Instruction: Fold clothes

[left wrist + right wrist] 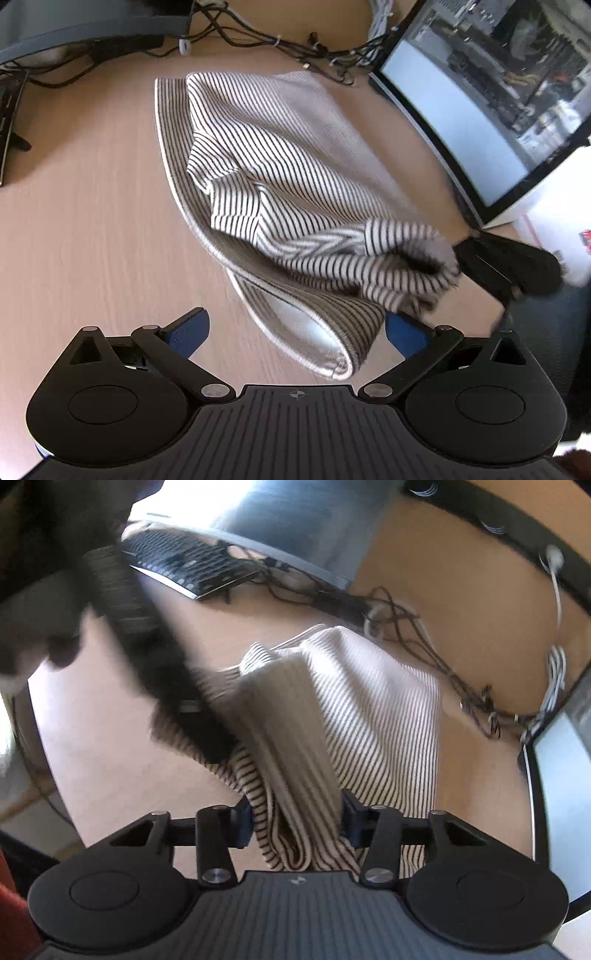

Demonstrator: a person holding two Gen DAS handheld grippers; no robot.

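A black-and-white striped garment point(280, 177) lies partly folded on the wooden desk point(85, 221). My left gripper point(295, 332) is open, its blue pads wide apart, with the garment's near hem lying between them. My right gripper point(295, 819) is shut on a bunched fold of the striped garment point(369, 709) and holds it lifted off the desk. In the left wrist view the right gripper shows as a blurred dark shape point(509, 266) at the lifted cloth's end. The left gripper shows blurred and dark point(155, 657) in the right wrist view.
A monitor point(480, 110) stands at the right. A tangle of cables point(295, 44) runs along the desk's back edge. A keyboard point(184, 565) and another monitor point(288, 520) sit at the far side.
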